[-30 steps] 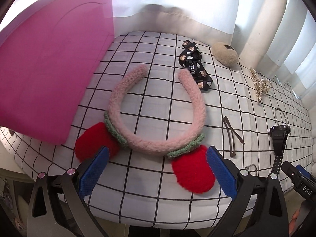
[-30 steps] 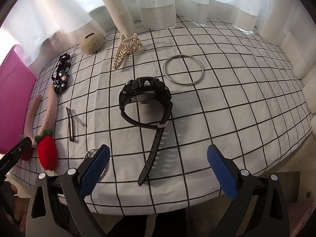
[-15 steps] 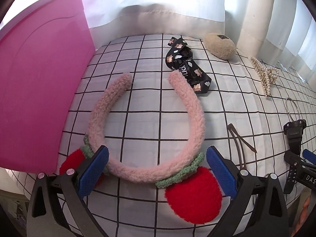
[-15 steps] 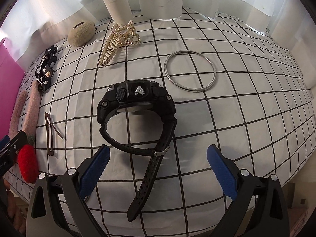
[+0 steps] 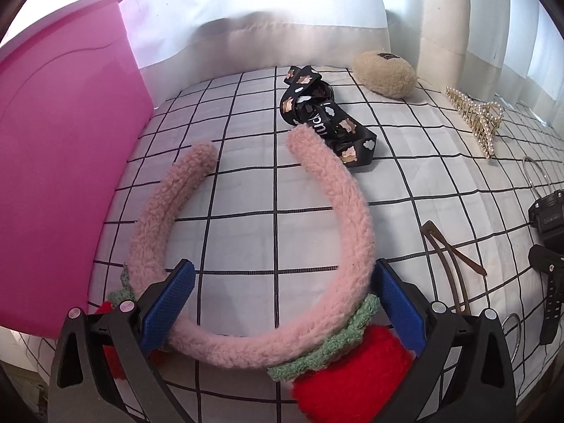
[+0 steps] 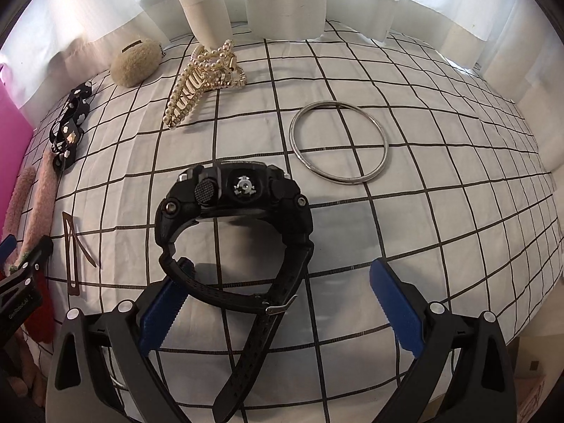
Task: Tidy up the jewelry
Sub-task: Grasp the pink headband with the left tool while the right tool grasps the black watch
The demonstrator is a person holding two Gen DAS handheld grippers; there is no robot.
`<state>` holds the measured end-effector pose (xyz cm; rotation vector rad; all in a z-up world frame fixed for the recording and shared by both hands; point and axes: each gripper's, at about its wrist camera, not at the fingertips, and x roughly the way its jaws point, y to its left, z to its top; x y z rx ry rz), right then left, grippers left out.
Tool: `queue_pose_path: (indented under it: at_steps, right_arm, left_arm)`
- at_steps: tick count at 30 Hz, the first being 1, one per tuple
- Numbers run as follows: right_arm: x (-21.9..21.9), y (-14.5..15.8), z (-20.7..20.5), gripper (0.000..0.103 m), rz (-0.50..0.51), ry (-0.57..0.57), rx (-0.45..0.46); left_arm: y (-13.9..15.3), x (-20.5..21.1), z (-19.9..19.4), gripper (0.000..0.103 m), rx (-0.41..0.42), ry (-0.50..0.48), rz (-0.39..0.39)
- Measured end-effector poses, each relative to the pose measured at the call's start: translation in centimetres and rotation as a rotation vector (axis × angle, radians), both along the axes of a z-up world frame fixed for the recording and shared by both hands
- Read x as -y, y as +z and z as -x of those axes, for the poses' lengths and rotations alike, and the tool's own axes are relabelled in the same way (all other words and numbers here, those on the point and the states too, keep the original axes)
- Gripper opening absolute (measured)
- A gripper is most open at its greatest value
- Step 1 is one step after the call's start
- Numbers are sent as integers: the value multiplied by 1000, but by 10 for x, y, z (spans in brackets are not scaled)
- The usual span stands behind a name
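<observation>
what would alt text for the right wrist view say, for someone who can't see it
The open right gripper straddles the strap of a black watch standing on its side on a white grid-patterned cloth. Behind it lie a silver bangle, a pearl hair claw and a beige fuzzy clip; the left gripper shows at the left edge.

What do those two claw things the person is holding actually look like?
Both match: the left gripper and right gripper each have two black plastic arms with triangular cut-outs, silver pivot pins, and blue ridged pads. The left one's side carries small white lettering, seen from the right camera.
</observation>
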<state>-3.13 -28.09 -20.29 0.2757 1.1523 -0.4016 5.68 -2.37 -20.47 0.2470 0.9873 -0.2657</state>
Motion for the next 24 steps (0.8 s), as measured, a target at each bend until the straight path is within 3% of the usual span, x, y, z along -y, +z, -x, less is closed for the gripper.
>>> queue_pose_path:
  at_steps: [2,6,9,11,12,13,14,17,19,24]
  right_arm:
    - [-2,0,0,94,13,8,22]
    - [-5,1,-3,94,17,34,32]
    - [-5,1,-5,93,10,52,41]
    - [-5,1,-7,89,6,60,47]
    - [-7,3,-6,79,10,73,55]
    - [-11,6,-6,61,18,93,68]
    - [-13,8,-6,59,32,105,66]
    - [-8,9,-3,55,-8,97,89]
    - [-5,11,0,47,-21,89,96]
    - [2,12,5,45,-74,69,112]
  left_arm:
    - [-2,-5,-2,97,-21,14,38]
    - [1,1,1,91,-8,-10,26]
    - [4,3,6,72,-31,-42,69]
    - [8,10,11,47,-34,-79,74]
    - [9,14,15,38,-34,-96,74]
    - [11,18,18,26,-37,-109,70]
    - [11,20,19,20,-38,-116,68]
    - [13,19,21,11,-45,-116,83]
    - [17,18,24,10,-35,-123,91]
    - [34,15,30,10,-11,-146,128]
